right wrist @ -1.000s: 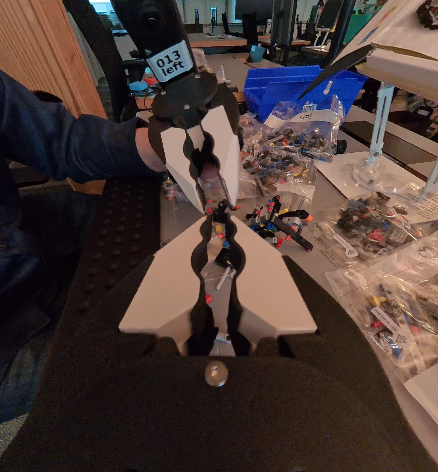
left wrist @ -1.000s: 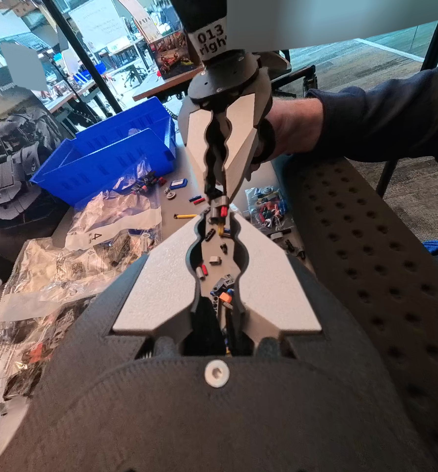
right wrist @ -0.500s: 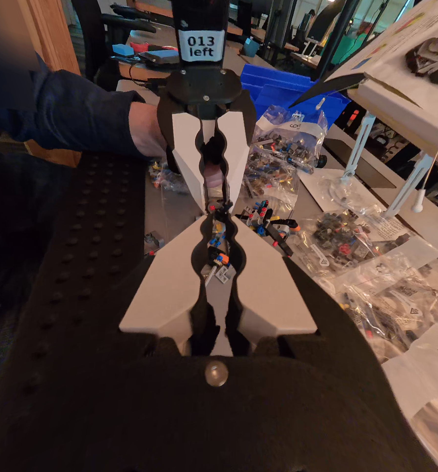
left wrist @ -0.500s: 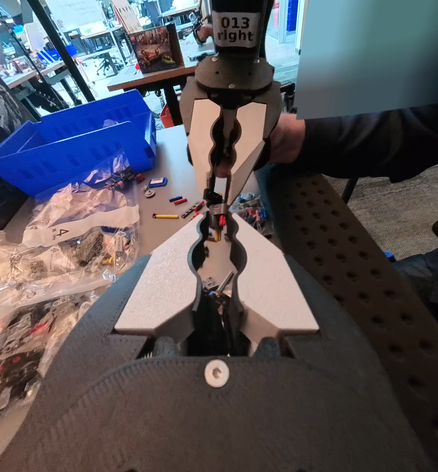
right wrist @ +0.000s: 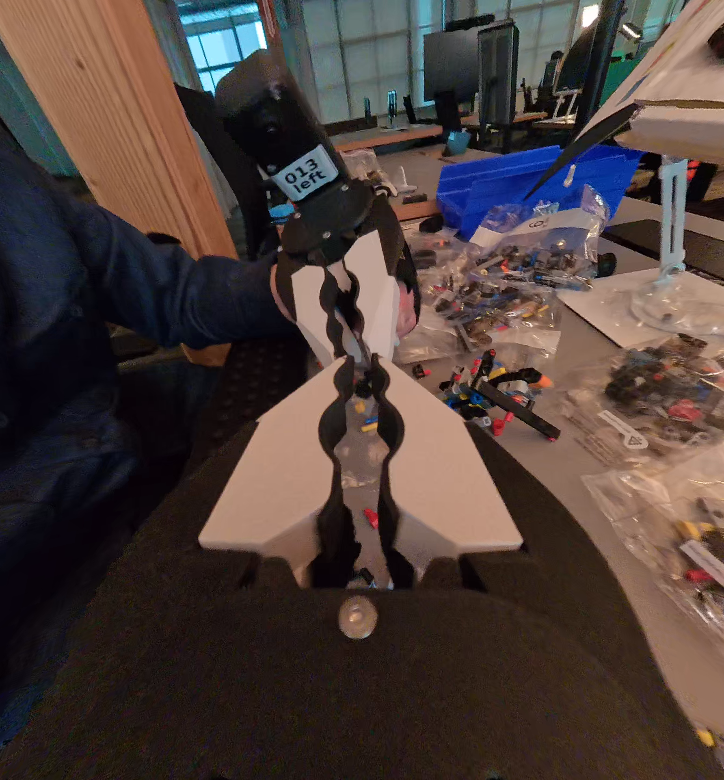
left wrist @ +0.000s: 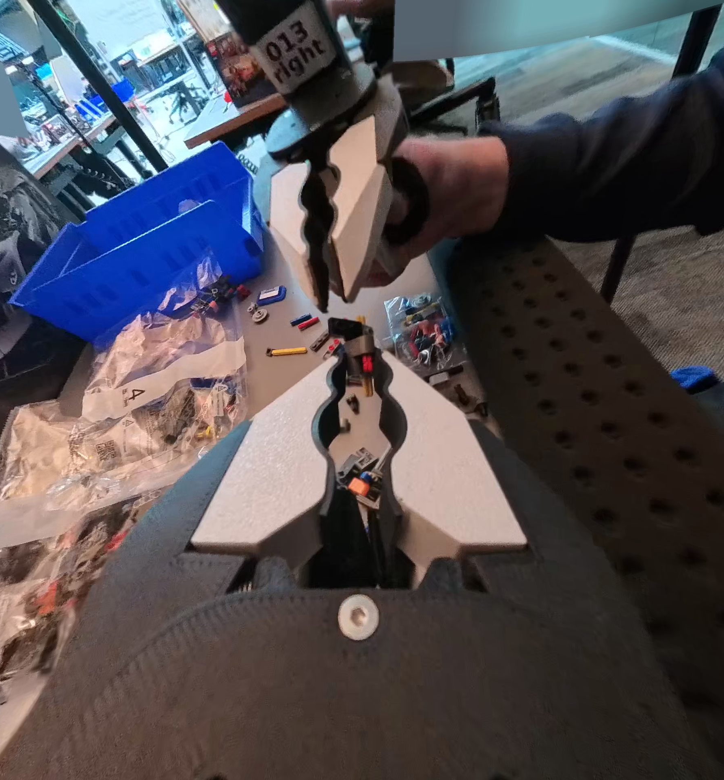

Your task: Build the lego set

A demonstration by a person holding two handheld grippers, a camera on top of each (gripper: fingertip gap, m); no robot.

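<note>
The left gripper [left wrist: 359, 358], with pale wedge-shaped fingers and dark wavy inner pads, pinches a small grey lego assembly with a red pin and a black piece on top [left wrist: 356, 342] at its very tips, above the grey tabletop [left wrist: 275, 333]. The right gripper [left wrist: 331, 300], of the same make, hangs just beyond and above that assembly with its tips drawn close together and apart from the piece, holding nothing that can be seen; in its own view its fingers [right wrist: 415, 426] stand narrow with only a thin slit between them. Far left sit stacked blue plastic bins [left wrist: 149, 253]; nearer left lie clear plastic bags of parts [left wrist: 140, 405]. Loose small pieces, among them a yellow axle [left wrist: 287, 351], lie scattered between the bins and the grippers. In the right wrist view a partly built black, blue and yellow lego model [right wrist: 495, 396] rests on the table right of the grippers.
</note>
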